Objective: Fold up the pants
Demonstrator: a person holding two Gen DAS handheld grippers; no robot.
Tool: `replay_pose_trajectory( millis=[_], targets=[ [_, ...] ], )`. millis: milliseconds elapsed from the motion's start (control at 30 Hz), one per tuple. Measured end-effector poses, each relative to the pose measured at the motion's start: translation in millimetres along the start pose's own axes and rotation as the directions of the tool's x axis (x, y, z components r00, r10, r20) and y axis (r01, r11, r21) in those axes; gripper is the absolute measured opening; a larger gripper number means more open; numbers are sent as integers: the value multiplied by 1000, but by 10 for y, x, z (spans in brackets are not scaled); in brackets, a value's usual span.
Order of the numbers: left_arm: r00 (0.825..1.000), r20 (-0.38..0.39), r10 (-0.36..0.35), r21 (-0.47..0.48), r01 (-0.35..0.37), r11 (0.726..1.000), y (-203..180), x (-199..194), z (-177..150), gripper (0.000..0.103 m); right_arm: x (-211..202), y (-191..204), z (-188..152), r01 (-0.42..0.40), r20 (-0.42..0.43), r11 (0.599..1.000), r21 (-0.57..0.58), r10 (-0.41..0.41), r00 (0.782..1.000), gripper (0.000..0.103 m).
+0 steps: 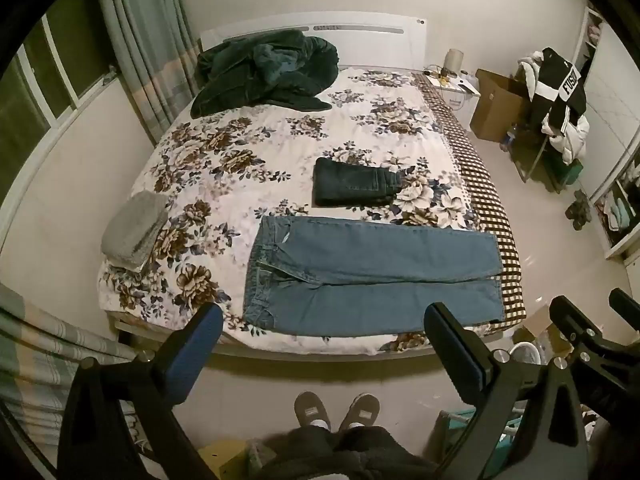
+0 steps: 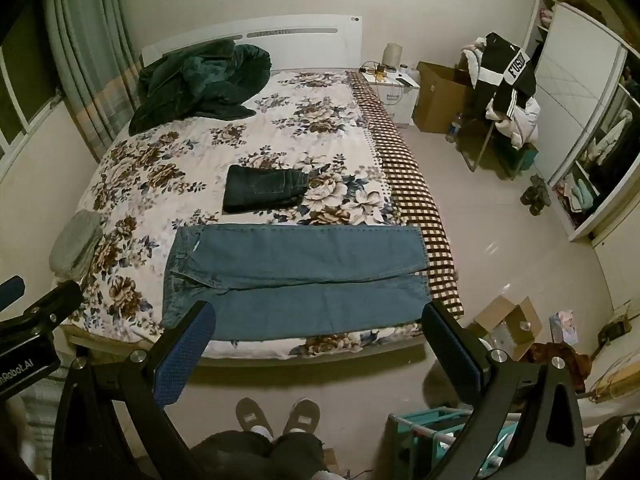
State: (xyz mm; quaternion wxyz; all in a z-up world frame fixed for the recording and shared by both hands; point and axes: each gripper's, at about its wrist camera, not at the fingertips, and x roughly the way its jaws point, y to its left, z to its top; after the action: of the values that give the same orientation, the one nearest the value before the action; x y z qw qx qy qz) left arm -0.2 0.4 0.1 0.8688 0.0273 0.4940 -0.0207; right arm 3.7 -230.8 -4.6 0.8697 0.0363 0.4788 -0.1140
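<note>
A: Status check. L gripper [image 1: 322, 322]?

B: Jaws spread wide, nothing betw. them. Held above the floor at the foot of the bed [image 1: 280, 350], angled down. Blue pad on the L finger [image 1: 196, 344] visible, dark pad on the other.

A: R gripper [image 2: 318, 324]?

B: Same: jaws fully apart, empty, tilted down over the bed's near edge. Its side shows at far right of the L wrist view; L unit's body shows at far left of the R wrist view, so the two sit side by side.

A: Pants?

B: Light blue jeans [image 1: 372, 276] flat on the floral bedspread [image 1: 224, 148], near the foot edge, lying crosswise. Waistband to the left, hems to the right, reaching the checked blanket [image 1: 480, 184] along the bed's right side. Both legs straight, laid side by side. Neither gripper touching them.

A: Other items on bed?

B: Dark jeans, folded [image 1: 354, 184], just beyond the light pair, apart from it. Grey folded cloth [image 1: 134, 230] at the left edge. Dark green quilt [image 1: 264, 72] bunched by the headboard [image 1: 320, 30].

A: Person?

B: Only two grey slippers [image 1: 336, 410] and dark trouser legs at frame bottom, standing at the foot of the bed.

A: Surroundings?

B: Curtain [image 1: 148, 40] left, cardboard box [image 1: 496, 100] and clothes piled on a rack [image 1: 560, 96] right.
</note>
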Motion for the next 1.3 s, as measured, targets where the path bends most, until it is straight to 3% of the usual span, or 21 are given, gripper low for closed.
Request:
replay_pose_trajectory(
  millis=[1300],
  targets=[
    [1000,7,-5,-9,5,1000,76,-28,46,103,-119,127,-7,-24,9,999,-43,24,1000,103]
  ],
)
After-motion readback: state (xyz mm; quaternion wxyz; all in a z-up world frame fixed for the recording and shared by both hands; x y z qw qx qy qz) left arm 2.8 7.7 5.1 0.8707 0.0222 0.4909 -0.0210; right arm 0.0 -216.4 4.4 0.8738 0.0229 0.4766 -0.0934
